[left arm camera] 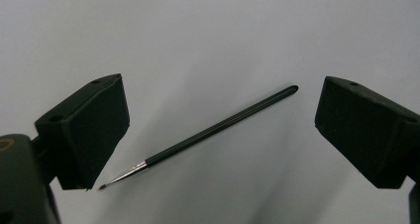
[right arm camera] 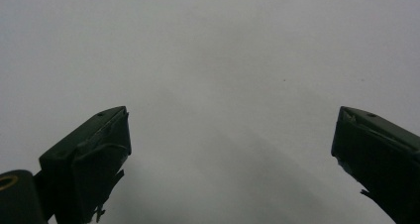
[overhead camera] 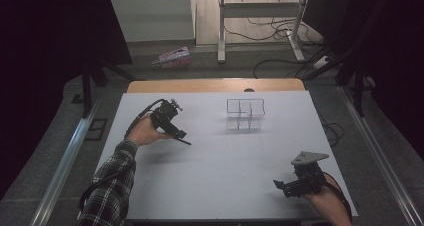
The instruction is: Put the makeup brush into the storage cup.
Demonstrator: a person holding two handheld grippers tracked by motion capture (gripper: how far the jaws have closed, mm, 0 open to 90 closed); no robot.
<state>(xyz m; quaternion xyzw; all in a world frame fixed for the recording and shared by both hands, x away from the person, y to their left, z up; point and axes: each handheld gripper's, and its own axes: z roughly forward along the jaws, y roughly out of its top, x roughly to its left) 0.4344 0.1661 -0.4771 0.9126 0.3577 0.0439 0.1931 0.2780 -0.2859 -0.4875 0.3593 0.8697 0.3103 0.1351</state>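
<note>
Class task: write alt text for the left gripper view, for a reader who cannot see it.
A thin black paintbrush lies slantwise on a white table, between the open black jaws of the left gripper. Its fine tip points toward the lower left, close to one jaw.

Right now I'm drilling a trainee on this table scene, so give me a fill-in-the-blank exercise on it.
1. The thin black paintbrush lies on the table between the jaws of the ____ claw.
2. Both claws stand ____; the right claw holds nothing.
3. The clear divided organizer stands on the ____ tabletop.

Missing words: left; open; white
</note>
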